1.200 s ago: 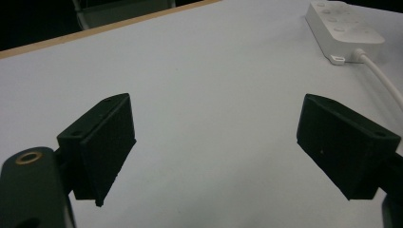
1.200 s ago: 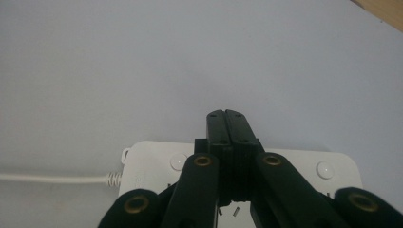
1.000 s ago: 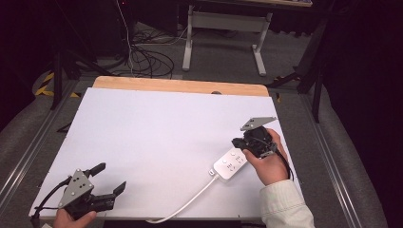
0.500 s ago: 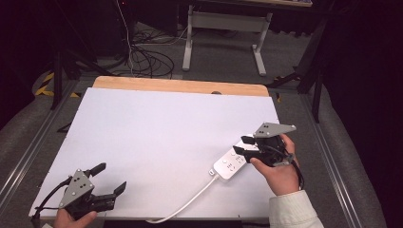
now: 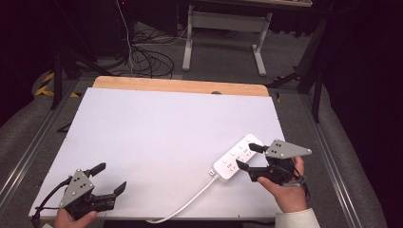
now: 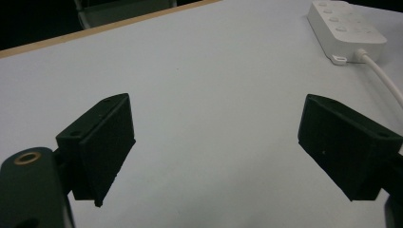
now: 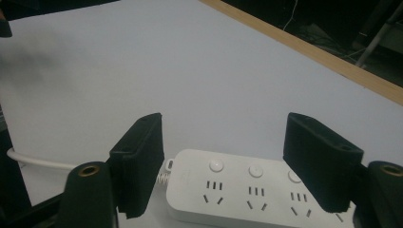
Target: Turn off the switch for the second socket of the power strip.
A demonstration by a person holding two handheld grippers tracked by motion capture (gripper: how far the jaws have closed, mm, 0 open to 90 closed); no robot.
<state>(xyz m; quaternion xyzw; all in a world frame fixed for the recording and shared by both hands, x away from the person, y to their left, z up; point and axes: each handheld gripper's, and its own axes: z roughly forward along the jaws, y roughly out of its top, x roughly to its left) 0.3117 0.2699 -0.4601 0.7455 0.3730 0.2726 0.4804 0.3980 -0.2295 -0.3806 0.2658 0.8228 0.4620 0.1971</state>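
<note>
A dim room is seen from the high view, with cables (image 5: 142, 57) on the floor and a metal stand (image 5: 223, 28) beyond a white table (image 5: 157, 133) edged with a wooden strip at its far side. A white power strip (image 5: 236, 159) lies on the table's right part, its white cord (image 5: 183, 204) running toward the near edge. The right gripper (image 5: 247, 156) is held just beside the strip's right side by the right hand (image 5: 285, 190), jaws spread apart with nothing between them. The left gripper (image 5: 108, 178) is held near the table's near left corner by the left hand (image 5: 71, 219), jaws likewise parted and empty, well apart from the strip.

In the left gripper view, the two black jaws are seen wide apart above the bare white surface; the power strip (image 6: 344, 31) and its cord (image 6: 385, 78) are found at the upper right, far from the jaws.

In the right gripper view, the jaws stand released on either side of the power strip (image 7: 247, 190), whose buttons and sockets face up; whether it is touched cannot be told. The cord (image 7: 38, 161) leaves at the left.
</note>
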